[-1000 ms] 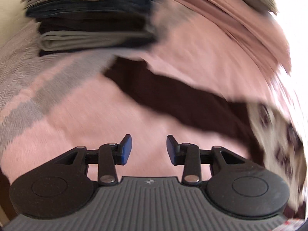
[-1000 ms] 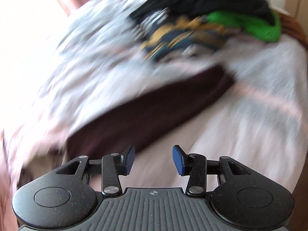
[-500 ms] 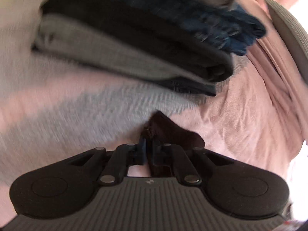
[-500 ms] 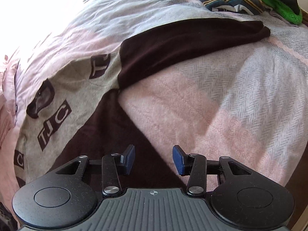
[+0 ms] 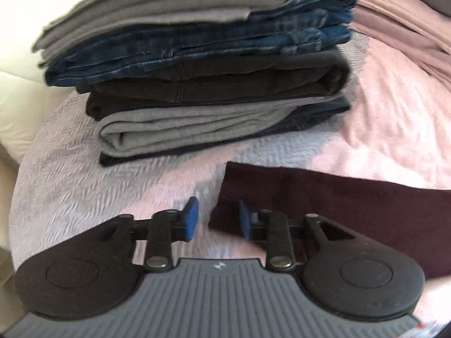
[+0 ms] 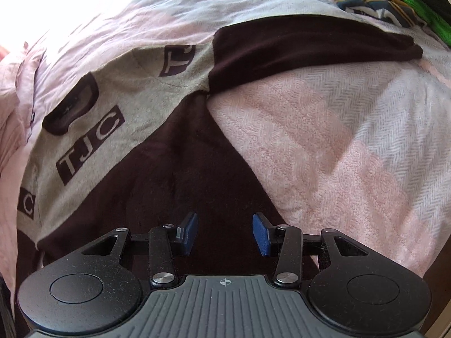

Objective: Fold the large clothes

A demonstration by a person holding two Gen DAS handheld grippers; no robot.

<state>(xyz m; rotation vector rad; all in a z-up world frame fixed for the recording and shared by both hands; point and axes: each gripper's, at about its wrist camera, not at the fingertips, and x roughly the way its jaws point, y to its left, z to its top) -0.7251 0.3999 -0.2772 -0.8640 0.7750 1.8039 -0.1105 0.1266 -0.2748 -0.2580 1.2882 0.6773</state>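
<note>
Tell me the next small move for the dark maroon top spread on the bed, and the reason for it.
Probably bring the right gripper down and close it on the maroon top beneath it. Both sleeves lie stretched out flat, the left gripper has just been opening with nothing pinched beside the left sleeve's cuff, and the right jaws hang open over the body, so the first fold looks due.

A bed (image 6: 352,146) fills both views, covered by a bedspread (image 5: 93,180) woven in pink and pale grey herringbone bands that runs ahead of the tongs and to either side. Strong daylight washes out its far left part in the right wrist view. In the left wrist view a cream pillow (image 5: 19,104) lies far left of the tongs, and a rumpled pink sheet (image 5: 400,25) lies far ahead to the right.
</note>
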